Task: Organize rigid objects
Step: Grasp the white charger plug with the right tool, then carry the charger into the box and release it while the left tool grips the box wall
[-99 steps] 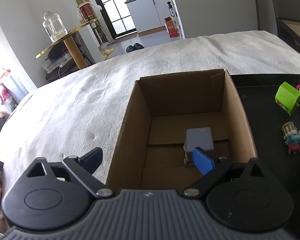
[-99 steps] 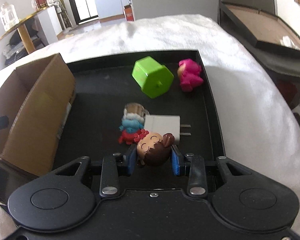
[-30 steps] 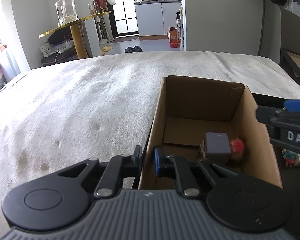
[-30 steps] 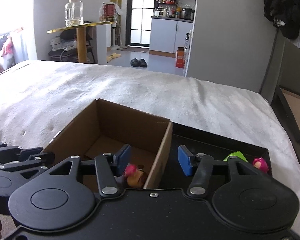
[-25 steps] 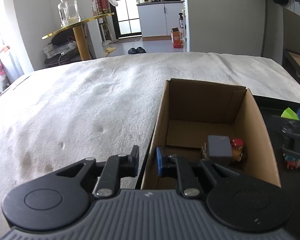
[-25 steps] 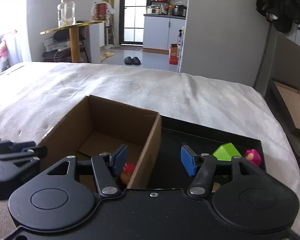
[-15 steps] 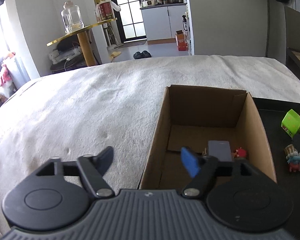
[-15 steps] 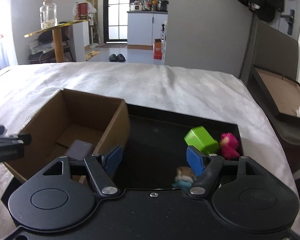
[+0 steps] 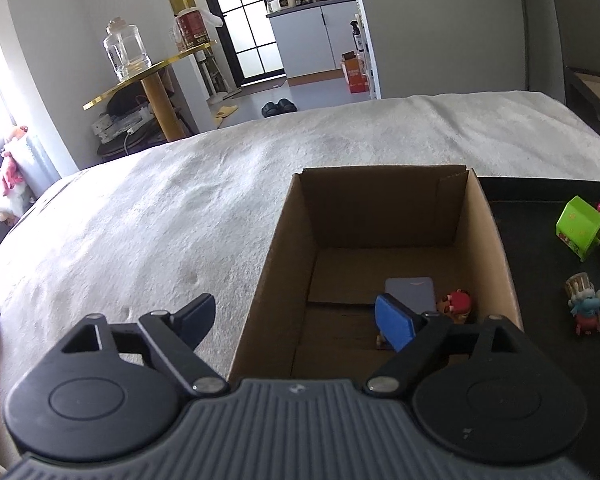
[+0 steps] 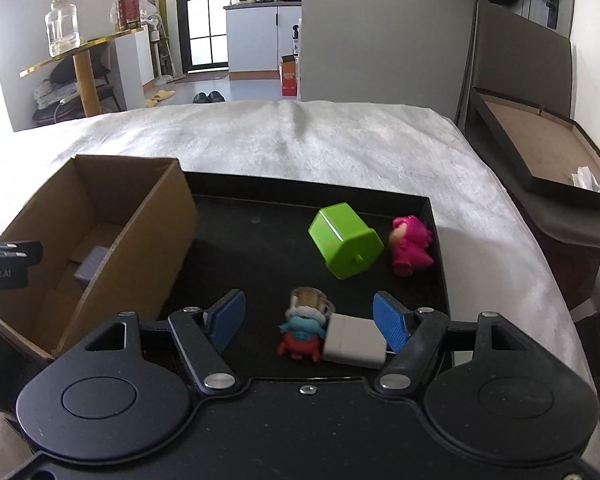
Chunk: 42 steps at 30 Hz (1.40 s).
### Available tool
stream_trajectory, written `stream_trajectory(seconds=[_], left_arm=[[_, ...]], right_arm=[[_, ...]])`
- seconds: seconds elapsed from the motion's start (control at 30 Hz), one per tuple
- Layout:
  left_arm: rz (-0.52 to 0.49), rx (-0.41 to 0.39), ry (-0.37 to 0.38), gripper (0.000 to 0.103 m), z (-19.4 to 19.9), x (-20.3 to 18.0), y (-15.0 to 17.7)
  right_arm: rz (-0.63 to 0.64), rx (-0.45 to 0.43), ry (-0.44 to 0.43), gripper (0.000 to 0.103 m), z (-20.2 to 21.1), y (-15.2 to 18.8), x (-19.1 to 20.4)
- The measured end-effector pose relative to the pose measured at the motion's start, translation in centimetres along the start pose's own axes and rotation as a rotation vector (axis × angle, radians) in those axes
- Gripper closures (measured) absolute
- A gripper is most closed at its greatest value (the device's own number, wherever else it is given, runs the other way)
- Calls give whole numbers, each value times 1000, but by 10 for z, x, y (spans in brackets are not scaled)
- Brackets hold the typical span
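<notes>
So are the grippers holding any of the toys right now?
No, nothing is held. The left gripper is open over the cardboard box, and the right gripper is open above the black tray, with the little figurine untouched between its fingers.

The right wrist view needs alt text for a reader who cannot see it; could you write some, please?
The open right gripper hovers over a black tray holding a small figurine, a white charger, a green toy house and a pink toy. A cardboard box sits left.
</notes>
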<state>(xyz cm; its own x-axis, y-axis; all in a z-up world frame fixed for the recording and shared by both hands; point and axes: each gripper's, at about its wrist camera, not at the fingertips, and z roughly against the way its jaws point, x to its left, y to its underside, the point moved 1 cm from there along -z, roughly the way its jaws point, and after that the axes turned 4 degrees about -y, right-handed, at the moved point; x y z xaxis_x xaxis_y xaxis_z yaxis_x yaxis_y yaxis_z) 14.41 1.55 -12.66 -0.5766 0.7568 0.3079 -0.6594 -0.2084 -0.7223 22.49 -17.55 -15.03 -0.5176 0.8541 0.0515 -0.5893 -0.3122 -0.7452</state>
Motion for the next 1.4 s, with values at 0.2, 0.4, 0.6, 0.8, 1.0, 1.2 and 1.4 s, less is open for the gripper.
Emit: stream_trajectory(seconds=[0.2,0.4,0.6,0.8,1.0,1.2,1.4], left_arm=[[-16,-1,-31,17,0,-2,-2],[-42,-3,-45,16,2,-7,-2],[-56,15,-81,16,-1,-6,-2],[-67,20,-94,16,-2,-8,0],[-70,23,-86,16,-1,-10,-1],[-58,25,-78,16,-1,-5,0],[-42,27,-57,16,-1,0,0]], right_arm=[[-16,27,11,33,-11,11,-14],[-56,31,43,39,-25,16,-34],[-110,77,62,39,-45,20,-48],[-114,133,45,42,-58,32,-46],[-114,99,33,43,-42,33,-49],[-118,77,30,43,-34,22,-47],[-76,33,-1,43,-25,11,-35]])
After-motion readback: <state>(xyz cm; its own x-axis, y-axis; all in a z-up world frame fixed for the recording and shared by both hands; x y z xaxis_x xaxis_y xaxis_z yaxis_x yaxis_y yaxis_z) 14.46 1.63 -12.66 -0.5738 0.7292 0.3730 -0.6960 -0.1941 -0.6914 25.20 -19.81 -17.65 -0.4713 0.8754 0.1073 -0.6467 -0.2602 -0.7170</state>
